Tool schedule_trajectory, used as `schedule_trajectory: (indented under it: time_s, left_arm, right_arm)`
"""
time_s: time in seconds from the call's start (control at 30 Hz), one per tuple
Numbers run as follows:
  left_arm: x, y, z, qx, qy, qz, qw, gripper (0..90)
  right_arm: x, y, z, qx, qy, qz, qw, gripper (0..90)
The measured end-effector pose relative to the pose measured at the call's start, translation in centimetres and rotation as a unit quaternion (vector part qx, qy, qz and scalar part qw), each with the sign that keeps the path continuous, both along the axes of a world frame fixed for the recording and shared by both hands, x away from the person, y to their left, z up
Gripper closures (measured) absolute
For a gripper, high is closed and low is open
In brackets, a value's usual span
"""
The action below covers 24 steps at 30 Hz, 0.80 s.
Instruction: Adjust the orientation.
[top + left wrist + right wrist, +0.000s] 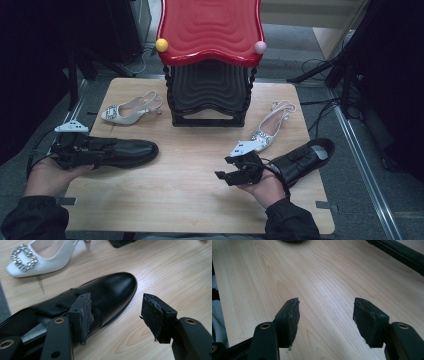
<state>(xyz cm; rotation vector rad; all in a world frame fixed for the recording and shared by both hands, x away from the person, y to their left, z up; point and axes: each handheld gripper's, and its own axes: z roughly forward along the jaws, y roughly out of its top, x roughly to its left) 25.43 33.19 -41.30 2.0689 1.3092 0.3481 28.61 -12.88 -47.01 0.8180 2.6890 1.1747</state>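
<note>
Dark flooring with cables and stand legs surrounds a pale wooden table (200, 180) seen from the high view. At the table's far edge stands a two-tier shoe rack (210, 65), its red wavy top shelf above a black lower shelf, with a yellow knob (161, 45) at its left near corner and a pink knob (260, 47) at its right near corner. Near the left edge lies a black leather shoe (125, 151) on its sole, toe pointing right. A second black shoe (305, 157) lies at the right edge, partly overhanging it. Left of the rack rests a white slingback heel (131, 109) with a jewelled buckle; its partner, another white heel (272, 125), lies right of the rack, just beyond the second black shoe.

The left gripper (70, 150), held in the person's left hand (50, 175), sits at the heel end of the left black shoe. In the left gripper view its jaws are spread apart: one pad rests against the shoe's upper (105, 295), the other stands clear over bare wood, so nothing is clamped. The right gripper (235, 172), held in the right hand (265, 190), hovers left of the second black shoe; in the right gripper view its jaws are parted over bare wood (324, 285), holding nothing.
</note>
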Motion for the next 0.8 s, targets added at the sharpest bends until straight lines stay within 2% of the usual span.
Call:
schedule_trajectory:
  time_s: [0.17,0.37,0.4,0.5,0.73,0.8]
  left_arm:
    - [-0.6,1.7,-0.2,0.003,-0.002,0.028,0.9996,40.9]
    - [-1.0,2.6,-0.4,0.007,-0.005,0.041,0.9991,40.8]
    - [-1.0,2.8,-0.5,0.009,0.0,0.043,0.999,40.8]
    - [-1.0,3.1,-0.9,0.014,0.005,0.045,0.9989,40.9]
    - [-0.3,3.7,-2.7,0.004,0.013,0.052,0.9985,41.3]
    - [-0.1,3.9,-3.2,-0.001,0.01,0.058,0.9983,40.9]
  right_arm:
    - [0.2,0.3,0.0,-0.004,0.001,0.001,1.0,39.1]
    - [0.4,0.8,-0.1,-0.007,0.002,0.009,0.9999,39.2]
    - [0.4,0.8,-0.1,-0.007,0.002,0.009,0.9999,39.2]
    - [0.5,0.9,-0.2,-0.009,0.001,0.011,0.9999,39.2]
    - [0.5,1.0,-0.3,-0.012,0.001,0.013,0.9998,39.2]
    - [0.5,1.0,-0.3,-0.014,0.002,0.013,0.9998,39.2]
